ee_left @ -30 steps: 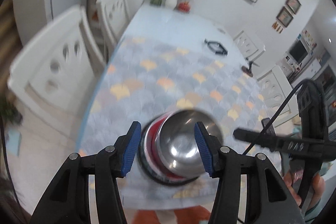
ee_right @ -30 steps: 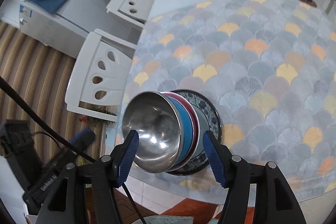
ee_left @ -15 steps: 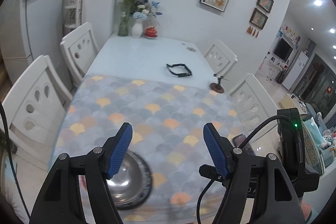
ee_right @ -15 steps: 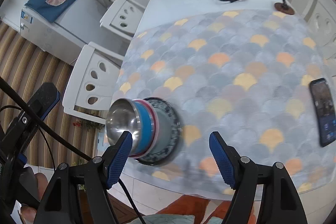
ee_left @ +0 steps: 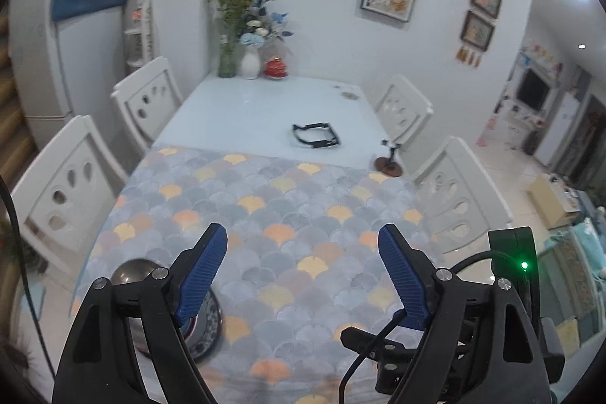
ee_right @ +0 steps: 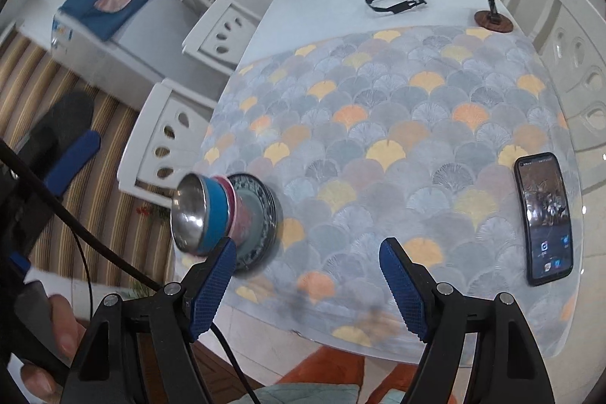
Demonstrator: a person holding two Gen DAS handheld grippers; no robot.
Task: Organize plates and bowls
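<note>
At the 7 o'clock corner of the fan-patterned tablecloth (ee_right: 397, 139) sits the stack: steel bowl (ee_right: 189, 211) on top, nested in a blue bowl (ee_right: 216, 211), then a pink bowl (ee_right: 233, 211), all on a blue-patterned plate (ee_right: 261, 214). Left gripper (ee_left: 303, 271): jaws wide apart, just been opening, nothing between them; stack at its 8 o'clock, half hidden behind the left finger. Right gripper (ee_right: 306, 283): jaws also spread, just been opening, empty; stack at its 10 o'clock, apart from the pads. Smartphone (ee_right: 543, 218) lies at 3 o'clock on the cloth.
</note>
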